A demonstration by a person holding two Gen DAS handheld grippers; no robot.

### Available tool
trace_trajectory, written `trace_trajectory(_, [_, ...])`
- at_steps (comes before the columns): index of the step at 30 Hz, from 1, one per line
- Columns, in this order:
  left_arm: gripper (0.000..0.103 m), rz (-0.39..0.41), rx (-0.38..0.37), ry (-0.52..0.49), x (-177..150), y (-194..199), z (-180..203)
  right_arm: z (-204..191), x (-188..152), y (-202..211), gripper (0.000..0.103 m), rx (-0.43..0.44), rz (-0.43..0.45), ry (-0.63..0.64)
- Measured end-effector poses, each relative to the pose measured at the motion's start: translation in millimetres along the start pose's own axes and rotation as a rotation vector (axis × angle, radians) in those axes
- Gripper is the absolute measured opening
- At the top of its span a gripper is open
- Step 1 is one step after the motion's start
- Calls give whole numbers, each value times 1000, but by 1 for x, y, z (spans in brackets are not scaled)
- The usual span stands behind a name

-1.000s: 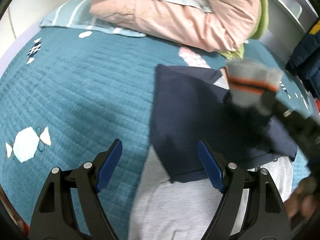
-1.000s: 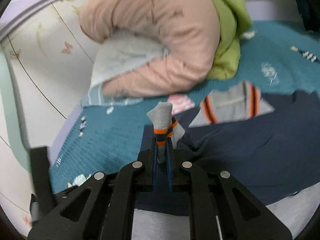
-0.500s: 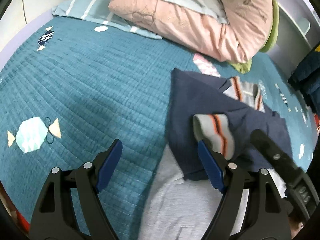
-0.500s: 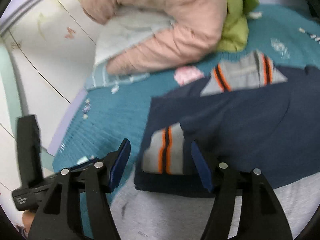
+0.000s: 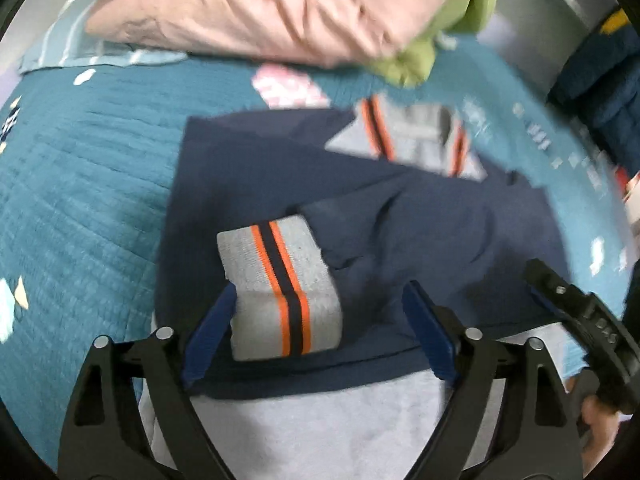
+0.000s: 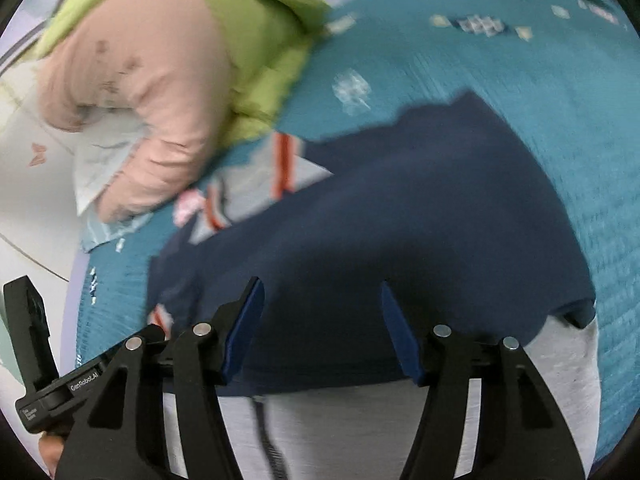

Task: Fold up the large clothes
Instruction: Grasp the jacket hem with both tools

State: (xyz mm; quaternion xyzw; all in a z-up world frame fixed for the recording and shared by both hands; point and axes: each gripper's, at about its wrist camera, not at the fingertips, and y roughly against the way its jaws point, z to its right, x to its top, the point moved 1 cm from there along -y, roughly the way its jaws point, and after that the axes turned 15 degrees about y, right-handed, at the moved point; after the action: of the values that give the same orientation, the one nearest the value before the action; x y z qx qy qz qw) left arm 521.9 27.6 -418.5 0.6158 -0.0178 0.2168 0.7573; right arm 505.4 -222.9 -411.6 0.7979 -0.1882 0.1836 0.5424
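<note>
A navy and light grey sweatshirt (image 5: 420, 216) lies on the teal bedspread (image 5: 88, 184). Its grey sleeve cuff (image 5: 280, 288) with orange and navy stripes lies folded across the navy chest. The grey striped collar (image 5: 416, 140) is at the far end. My left gripper (image 5: 320, 320) is open and hovers over the cuff, holding nothing. My right gripper (image 6: 320, 320) is open and empty above the navy body (image 6: 400, 220). The grey lower half (image 6: 360, 432) lies under its jaws. The right gripper also shows at the right edge of the left wrist view (image 5: 580, 320).
A pile of pink bedding (image 5: 260, 12) and a green blanket (image 6: 248, 20) lies at the head of the bed. Dark blue clothes (image 5: 600, 80) are at the far right. A white wall (image 6: 24, 184) borders the bed on the left.
My right gripper opened, let go of the striped cuff onto the navy chest and swung right. My left gripper moved right, over the cuff.
</note>
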Motion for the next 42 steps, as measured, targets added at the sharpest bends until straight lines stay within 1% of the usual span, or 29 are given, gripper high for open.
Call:
trace_trajectory(1, [85, -33, 19, 0, 0, -11, -2, 2, -3, -5, 57, 6, -6, 3])
trace_trajectory(2, [85, -58, 17, 9, 0, -19, -4, 2, -4, -6, 57, 11, 9, 20])
trace_trajectory(4, [85, -42, 35, -3, 0, -21, -5, 0, -2, -5, 58, 17, -4, 37])
trace_trajectory(5, [85, -45, 27, -6, 1, -20, -5, 0, 0, 0, 59, 34, -8, 32])
trace_trajectory(7, [85, -37, 0, 13, 4, -10, -10, 3, 10, 15, 60, 111, 21, 19])
trace_trajectory(8, [85, -19, -28, 18, 6, -1, -13, 4, 16, 23, 60, 113, 37, 29])
trace_trajectory(9, [85, 6, -52, 15, 11, 9, -16, 7, 25, 34, 60, 96, 59, 49])
trace_trajectory(10, [85, 25, -59, 10, 17, 16, -18, 14, 33, 41, 60, 80, 71, 53])
trace_trajectory(11, [86, 35, -62, 7, 22, 20, -20, 20, 37, 43, 61, 72, 70, 44])
trace_trajectory(13, [86, 41, -71, 21, 40, 23, -28, 43, 50, 39, 63, 39, 32, 12])
trace_trajectory(15, [86, 63, -23, 40, 61, 24, -36, 57, 59, 32, 63, 7, 1, 16])
trace_trajectory(16, [86, 75, -19, 38, 67, 27, -40, 67, 64, 27, 63, -14, -21, 17])
trace_trajectory(18, [86, 95, -16, 38, 80, 31, -48, 80, 67, 22, 63, -36, -32, -2])
trace_trajectory(19, [87, 89, -11, 40, 85, 28, -50, 86, 69, 20, 63, -51, -35, -6])
trace_trajectory(23, [87, 31, 62, 57, 103, 1, -68, 109, 74, 9, 63, -89, -58, -20])
trace_trajectory(24, [87, 7, 68, 66, 107, -9, -70, 112, 75, 6, 63, -83, -62, -31])
trace_trajectory(25, [87, -8, 59, 73, 107, -14, -70, 116, 78, 3, 63, -69, -71, -45])
trace_trajectory(27, [87, -49, 54, 89, 112, -29, -70, 119, 82, -1, 64, -70, -76, -58])
trace_trajectory(30, [87, -73, 88, 86, 120, -45, -67, 120, 91, -9, 67, -74, -106, -55])
trace_trajectory(31, [87, -80, 86, 87, 122, -48, -66, 122, 93, -15, 67, -73, -130, -57])
trace_trajectory(35, [87, -109, 89, 89, 129, -60, -67, 127, 99, -21, 67, -79, -152, -69])
trace_trajectory(38, [89, -118, 95, 69, 133, -64, -68, 133, 103, -28, 67, -108, -190, -76])
trace_trajectory(42, [88, -128, 101, 46, 136, -66, -66, 131, 106, -37, 67, -86, -225, -66])
